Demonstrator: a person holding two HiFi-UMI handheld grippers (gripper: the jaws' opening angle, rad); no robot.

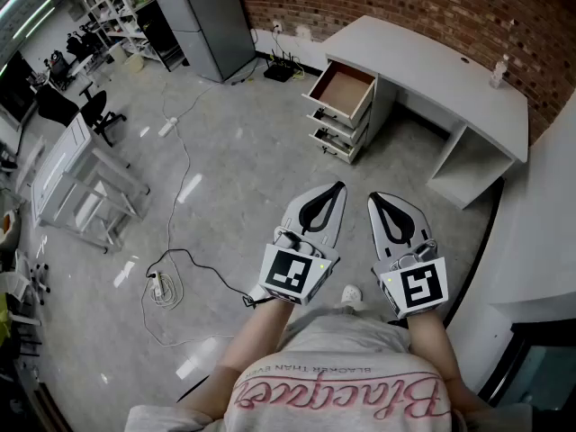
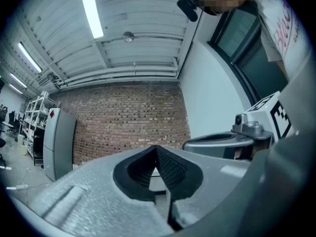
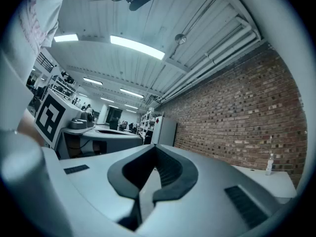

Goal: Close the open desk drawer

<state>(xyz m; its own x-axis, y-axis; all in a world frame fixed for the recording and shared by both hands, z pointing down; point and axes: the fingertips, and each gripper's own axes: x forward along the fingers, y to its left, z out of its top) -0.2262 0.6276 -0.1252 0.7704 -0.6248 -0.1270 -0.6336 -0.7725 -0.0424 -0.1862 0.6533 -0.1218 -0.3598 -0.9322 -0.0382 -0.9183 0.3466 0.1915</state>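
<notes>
The white desk (image 1: 423,66) stands against the brick wall at the far side of the head view. Its top drawer (image 1: 342,88) is pulled out, showing a brown inside; two lower drawers (image 1: 335,133) below it also stick out a little. My left gripper (image 1: 338,186) and right gripper (image 1: 373,196) are held side by side well short of the desk, pointing roughly level toward it. Both are shut with nothing between the jaws. The left gripper view shows the shut left gripper (image 2: 157,147) before the brick wall; the right gripper view shows the shut right gripper (image 3: 155,148) likewise.
A grey cabinet (image 1: 202,16) stands left of the desk by the wall. A power strip with cables (image 1: 160,286) lies on the floor at the left. A metal cart (image 1: 85,192) and an office chair (image 1: 99,115) are farther left. A curved white counter (image 1: 540,241) runs along the right.
</notes>
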